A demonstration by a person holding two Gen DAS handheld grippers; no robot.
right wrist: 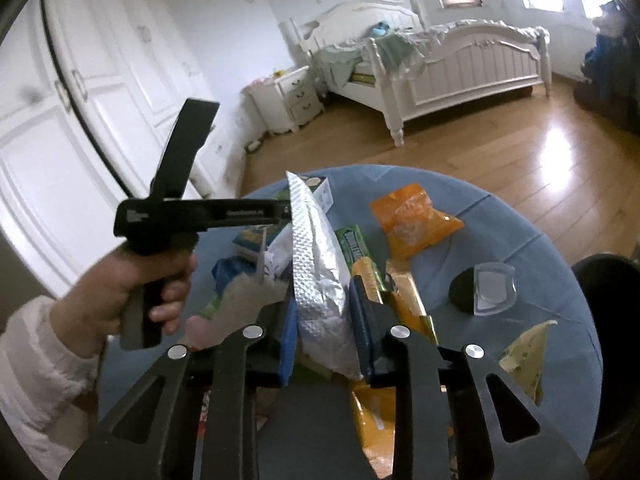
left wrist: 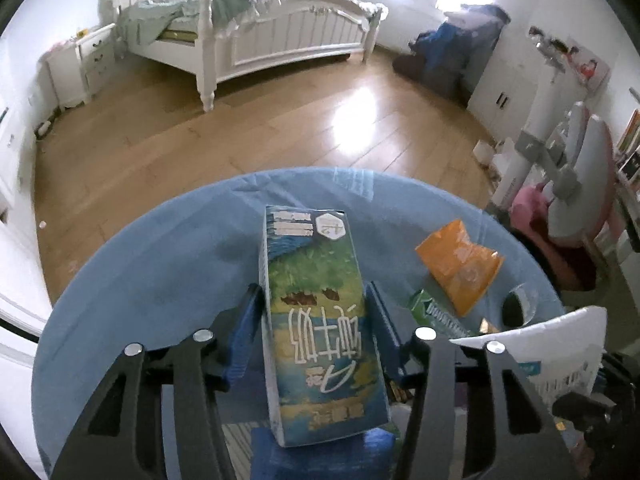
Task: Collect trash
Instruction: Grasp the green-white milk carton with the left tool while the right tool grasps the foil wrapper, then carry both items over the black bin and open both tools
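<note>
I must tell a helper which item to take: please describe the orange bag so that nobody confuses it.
On the round blue table, look toward the far side, facing the bed. The orange bag lies flat there, crumpled, with a clear window; it is the only plain orange piece.

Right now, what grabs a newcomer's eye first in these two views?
The milk carton clamped between the left gripper fingers fills the centre of the left view, above the round blue table. In the right view, the right gripper pinches a silver foil bag over scattered wrappers, with an orange packet further back. A white bed stands beyond on the wooden floor.
</note>
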